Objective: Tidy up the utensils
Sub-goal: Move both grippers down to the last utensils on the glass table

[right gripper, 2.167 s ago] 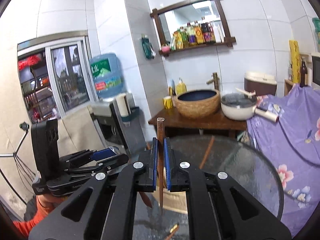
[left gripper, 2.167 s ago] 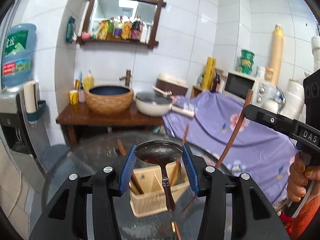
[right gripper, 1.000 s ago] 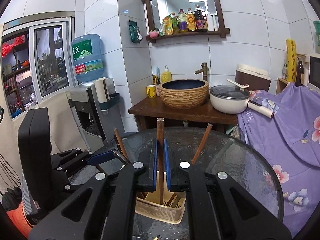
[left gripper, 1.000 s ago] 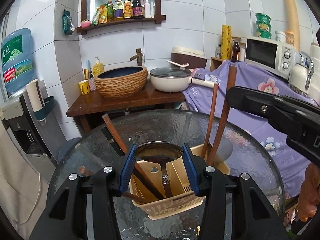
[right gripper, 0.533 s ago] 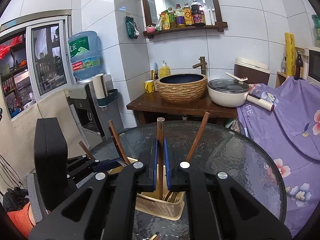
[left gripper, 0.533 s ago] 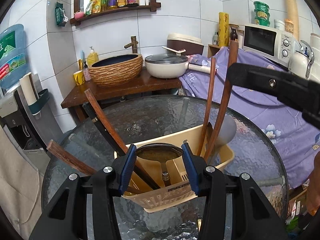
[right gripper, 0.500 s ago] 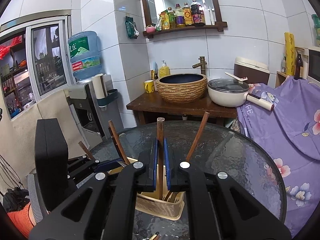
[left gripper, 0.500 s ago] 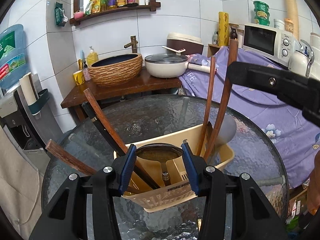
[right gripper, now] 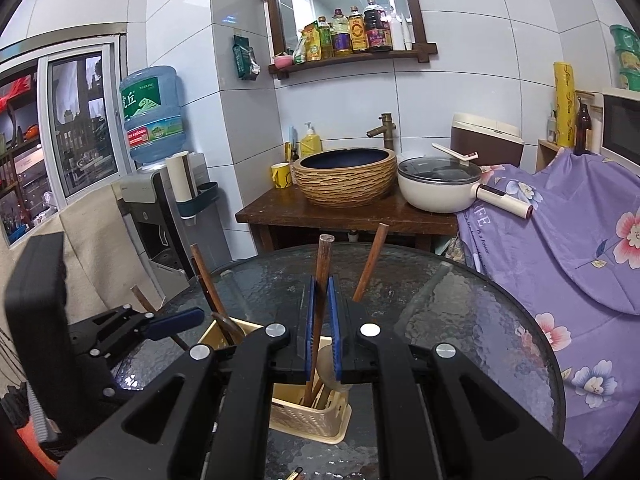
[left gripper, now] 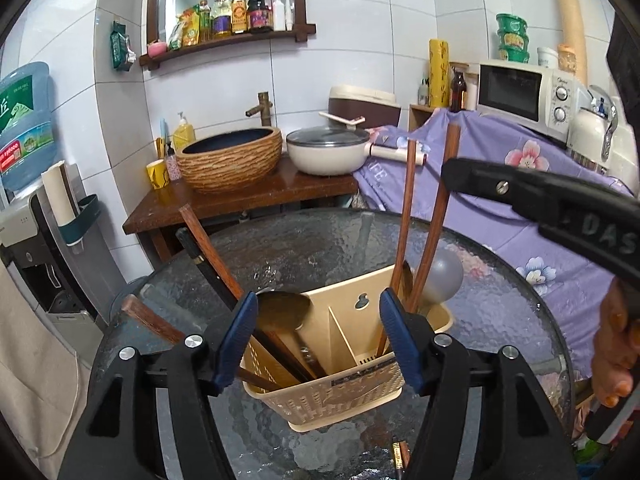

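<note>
Over the caddy [left gripper: 372, 394], left tool [left gripper: 318, 338] gapes, right tool [right gripper: 321, 328] pinches spoon handle [right gripper: 323, 264].

Directly ahead of the left tool [left gripper: 318, 336], on the round textured-glass tabletop [left gripper: 320, 248]: beige perforated plastic utensil caddy [left gripper: 348, 388]. In its left compartment, steel ladle [left gripper: 282, 308] beside leaning wooden-handled utensils [left gripper: 208, 248]. In its right compartment, two upright wooden handles [left gripper: 408, 216], one between the right tool [right gripper: 320, 328] fingers.
</note>
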